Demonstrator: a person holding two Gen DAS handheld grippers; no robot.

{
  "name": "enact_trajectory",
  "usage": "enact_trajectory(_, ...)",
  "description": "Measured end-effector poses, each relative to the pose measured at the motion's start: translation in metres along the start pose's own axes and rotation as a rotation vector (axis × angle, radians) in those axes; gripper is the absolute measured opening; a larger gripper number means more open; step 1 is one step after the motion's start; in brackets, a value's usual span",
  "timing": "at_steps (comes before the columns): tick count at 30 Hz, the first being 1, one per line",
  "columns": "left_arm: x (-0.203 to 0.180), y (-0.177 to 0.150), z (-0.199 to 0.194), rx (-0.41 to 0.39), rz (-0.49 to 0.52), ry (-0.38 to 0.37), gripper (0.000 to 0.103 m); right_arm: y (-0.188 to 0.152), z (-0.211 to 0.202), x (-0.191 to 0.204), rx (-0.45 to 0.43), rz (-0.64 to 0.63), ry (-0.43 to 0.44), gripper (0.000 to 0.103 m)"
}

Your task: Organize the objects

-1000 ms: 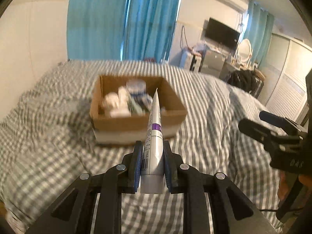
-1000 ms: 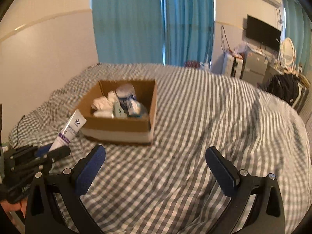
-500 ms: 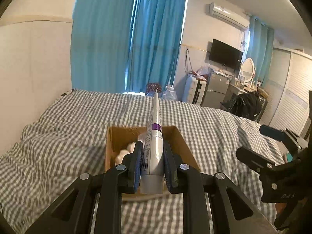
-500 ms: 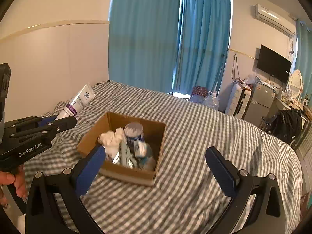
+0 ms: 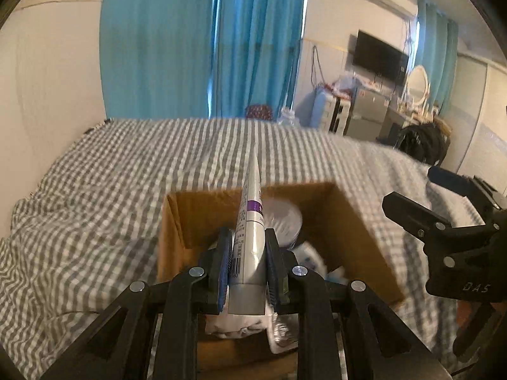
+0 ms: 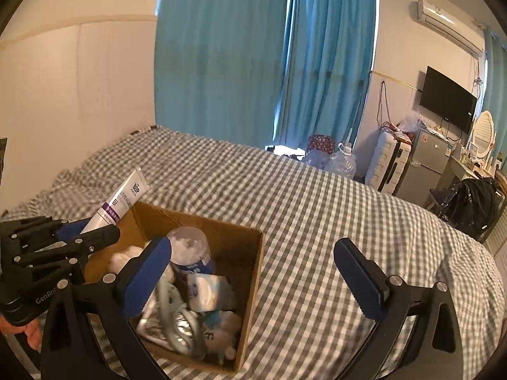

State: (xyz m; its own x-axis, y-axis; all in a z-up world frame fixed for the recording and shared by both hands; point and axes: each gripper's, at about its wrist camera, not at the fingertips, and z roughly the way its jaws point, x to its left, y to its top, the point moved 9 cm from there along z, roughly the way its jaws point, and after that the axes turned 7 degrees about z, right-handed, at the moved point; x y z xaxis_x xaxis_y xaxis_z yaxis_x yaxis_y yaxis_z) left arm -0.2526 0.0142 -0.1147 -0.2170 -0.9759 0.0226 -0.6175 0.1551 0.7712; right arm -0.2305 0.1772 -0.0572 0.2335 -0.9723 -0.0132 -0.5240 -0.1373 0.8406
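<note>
My left gripper (image 5: 248,247) is shut on a white tube with a purple band (image 5: 250,221), flat end pointing forward, held over the near edge of an open cardboard box (image 5: 348,218). The right wrist view shows the tube (image 6: 123,199) and the left gripper (image 6: 85,237) at the box's left rim (image 6: 253,262). The box holds a clear lidded jar (image 6: 188,243), white packets (image 6: 206,291), a silver pouch (image 6: 171,319) and white cotton (image 6: 123,256). My right gripper (image 6: 253,272) is open and empty, to the right of the box; it also shows in the left wrist view (image 5: 443,218).
The box sits on a bed with a grey-and-white checked cover (image 6: 317,209). Blue curtains (image 6: 253,47) hang behind. A suitcase (image 6: 388,161), a small fridge (image 6: 424,161), water jugs (image 6: 342,161) and a black bag (image 6: 472,202) stand past the bed's far right side.
Both grippers have moved closer to the box and tilted down. The tube now hangs over the box's near edge. The right gripper stays open.
</note>
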Motion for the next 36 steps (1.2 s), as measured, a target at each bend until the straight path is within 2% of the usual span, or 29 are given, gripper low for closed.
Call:
enact_trajectory(5,-0.002,-0.021,0.026,0.06,0.001,-0.004,0.02,-0.033,0.04,-0.007,0.09,0.018,-0.029,0.103)
enact_trajectory(9,-0.005,-0.021,0.027,0.053,0.023,0.019,0.023,-0.039,0.044,-0.005,0.116,0.023,-0.027,0.103)
enact_trajectory(11,-0.006,-0.025,0.026,0.062,0.039,0.028,0.03,-0.041,0.039,-0.006,0.116,0.016,-0.037,0.103)
enact_trajectory(13,-0.005,-0.026,0.021,0.059,0.033,0.034,0.055,-0.042,0.031,-0.012,0.114,0.019,-0.071,0.103)
enact_trajectory(17,-0.005,-0.019,0.004,0.039,0.006,0.029,0.059,-0.032,0.006,-0.024,0.091,0.037,-0.072,0.103)
enact_trajectory(18,-0.006,-0.016,-0.003,0.035,0.002,0.032,0.062,-0.029,-0.003,-0.027,0.081,0.042,-0.076,0.103)
enact_trajectory(22,-0.004,0.001,-0.038,-0.038,-0.001,0.083,0.085,-0.02,-0.037,-0.036,0.044,0.062,-0.075,0.103)
enact_trajectory(27,-0.009,0.03,-0.093,-0.132,0.002,0.122,0.098,-0.012,-0.079,-0.043,-0.001,0.077,-0.071,0.103)
enact_trajectory(36,-0.026,0.062,-0.18,-0.273,0.026,0.147,0.103,0.025,-0.161,-0.045,-0.142,0.092,-0.079,0.103)
